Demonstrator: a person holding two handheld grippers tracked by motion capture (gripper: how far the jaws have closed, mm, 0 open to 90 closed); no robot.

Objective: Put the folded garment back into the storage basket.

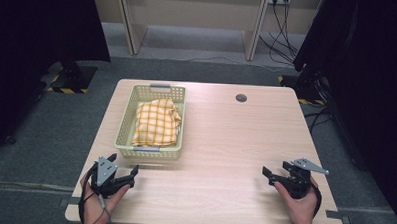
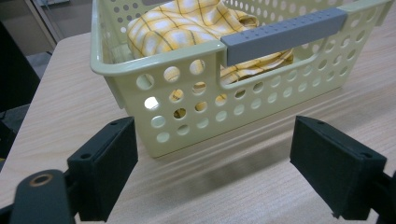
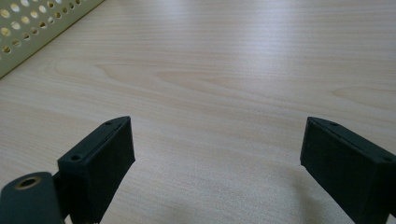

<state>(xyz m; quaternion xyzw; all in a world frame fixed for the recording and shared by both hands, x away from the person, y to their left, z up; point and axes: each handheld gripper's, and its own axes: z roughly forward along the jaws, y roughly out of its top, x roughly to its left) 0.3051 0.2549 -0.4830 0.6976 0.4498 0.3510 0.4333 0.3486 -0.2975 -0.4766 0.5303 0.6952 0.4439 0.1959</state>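
Basket [image 1: 125, 120] taken as landmark; it sits on the table [image 1: 235, 143]. Folded yellow checked cloth [image 1: 156, 122] lies inside it, probably stored for pick-up. Left gripper [image 1: 124, 170] rests just in front of the basket's near wall, jaws spread wide, empty, aimed at the grey handle [image 2: 284, 31]. Right gripper [image 1: 274, 175] sits well right of the basket, jaws likewise apart, nothing held. Both look parked at start.
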